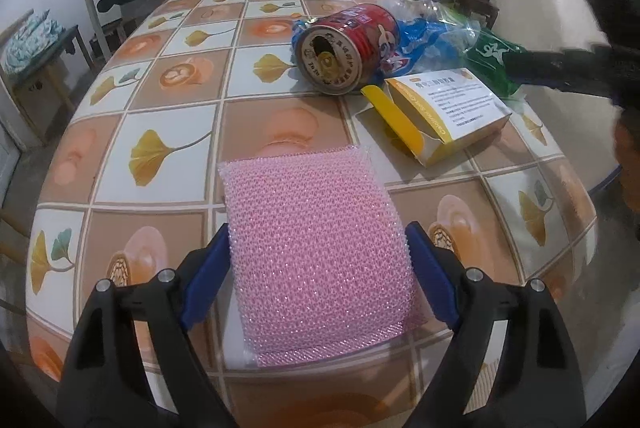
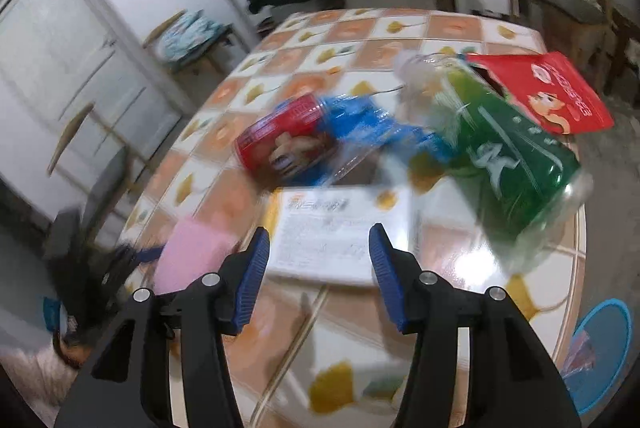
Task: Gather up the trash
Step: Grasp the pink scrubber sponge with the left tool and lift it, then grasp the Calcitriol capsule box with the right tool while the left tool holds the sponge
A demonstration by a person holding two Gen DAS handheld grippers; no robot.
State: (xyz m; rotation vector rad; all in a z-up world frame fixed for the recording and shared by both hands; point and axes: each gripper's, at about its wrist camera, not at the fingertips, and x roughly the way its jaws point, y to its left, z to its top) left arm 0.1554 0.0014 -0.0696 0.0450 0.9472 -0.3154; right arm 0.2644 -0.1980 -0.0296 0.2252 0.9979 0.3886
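Note:
My left gripper is shut on a pink mesh sponge, its blue pads touching the sponge's two sides near the table's front edge. Beyond it lie a red can on its side, a crumpled blue wrapper, a green plastic bottle and an opened yellow and white box. My right gripper is open with nothing between its pads, above the box. The right wrist view is blurred and shows the can, the bottle and the sponge.
A red snack pouch lies at the table's far right. A blue bin stands on the floor beside the table's right edge. Chairs, a stool and a shelf table ring the patterned table.

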